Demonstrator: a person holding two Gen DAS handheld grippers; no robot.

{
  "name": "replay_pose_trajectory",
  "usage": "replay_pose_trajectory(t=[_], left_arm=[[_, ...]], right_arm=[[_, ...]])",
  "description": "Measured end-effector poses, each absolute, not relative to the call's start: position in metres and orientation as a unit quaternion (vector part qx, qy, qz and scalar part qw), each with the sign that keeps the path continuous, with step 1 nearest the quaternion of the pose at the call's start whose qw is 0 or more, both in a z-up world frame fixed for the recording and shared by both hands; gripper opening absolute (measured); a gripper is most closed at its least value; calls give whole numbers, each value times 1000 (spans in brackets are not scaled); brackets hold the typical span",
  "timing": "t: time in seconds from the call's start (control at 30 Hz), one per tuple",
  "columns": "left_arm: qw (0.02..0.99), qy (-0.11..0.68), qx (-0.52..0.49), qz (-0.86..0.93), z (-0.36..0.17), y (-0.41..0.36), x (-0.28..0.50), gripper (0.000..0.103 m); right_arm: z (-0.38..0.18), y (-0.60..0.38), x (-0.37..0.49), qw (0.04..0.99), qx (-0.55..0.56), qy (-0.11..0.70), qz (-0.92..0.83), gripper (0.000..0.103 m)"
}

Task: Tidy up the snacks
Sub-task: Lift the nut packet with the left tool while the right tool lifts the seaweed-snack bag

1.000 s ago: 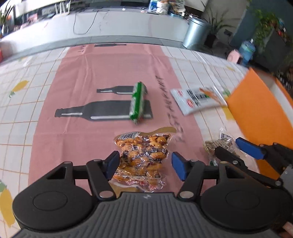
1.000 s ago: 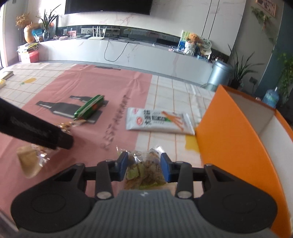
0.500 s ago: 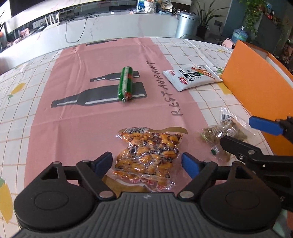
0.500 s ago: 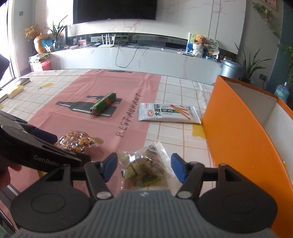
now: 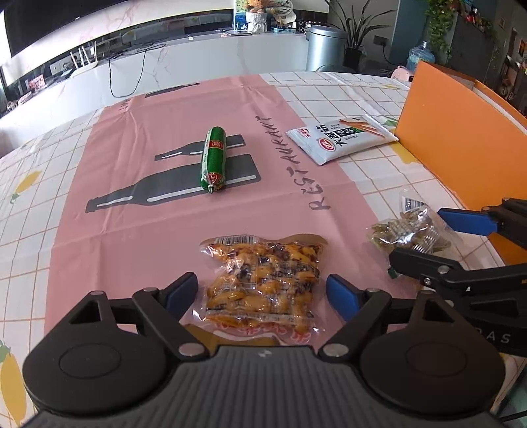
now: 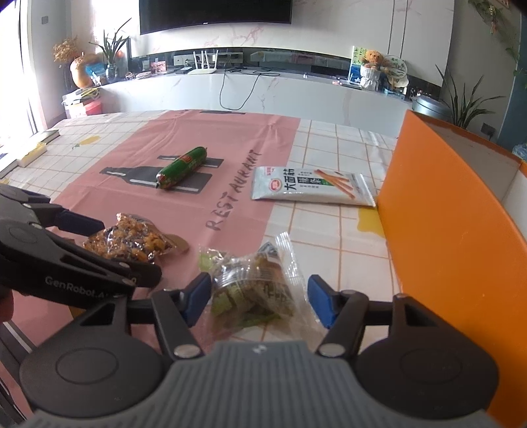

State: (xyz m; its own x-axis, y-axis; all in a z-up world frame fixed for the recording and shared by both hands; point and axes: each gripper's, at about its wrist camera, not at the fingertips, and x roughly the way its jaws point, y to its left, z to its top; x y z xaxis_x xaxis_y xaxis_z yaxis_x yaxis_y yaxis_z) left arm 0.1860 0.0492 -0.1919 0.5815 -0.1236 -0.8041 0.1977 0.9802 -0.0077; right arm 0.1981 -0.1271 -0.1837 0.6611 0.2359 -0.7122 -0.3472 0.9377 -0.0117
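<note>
I am straddling the clear orange-nut pouch (image 5: 263, 280) with my open left tool (image 5: 262, 291), and the crinkly green-snack packet (image 6: 252, 286) with my open right tool (image 6: 259, 298), readying both for the tall orange box (image 6: 451, 224).

Left tongs (image 5: 262, 294) spread wide around orange snack pack (image 5: 263, 280), green sausage (image 5: 213, 158) beyond

White marble-look wall (image 6: 346, 29) with a dark wall-mounted television (image 6: 215, 11), long white low cabinet (image 6: 263, 93) beneath, bright window light at left (image 6: 19, 66), round grey metal bin (image 5: 326, 47), green potted plants (image 6: 461, 98), table under a checked cloth (image 6: 329, 230) with a pink panel
</note>
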Motion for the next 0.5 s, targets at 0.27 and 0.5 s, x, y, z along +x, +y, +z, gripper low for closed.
replay_pose_trajectory(t=[0.27,0.5], left_arm=[[889,445,43,-100,-189,46,183,87],[896,431,37,-100,-175,43,178,86]], right_arm=[[-186,-126,197,905,-62,386,164,53],[-180,-130,197,901,-54,400,159,46]])
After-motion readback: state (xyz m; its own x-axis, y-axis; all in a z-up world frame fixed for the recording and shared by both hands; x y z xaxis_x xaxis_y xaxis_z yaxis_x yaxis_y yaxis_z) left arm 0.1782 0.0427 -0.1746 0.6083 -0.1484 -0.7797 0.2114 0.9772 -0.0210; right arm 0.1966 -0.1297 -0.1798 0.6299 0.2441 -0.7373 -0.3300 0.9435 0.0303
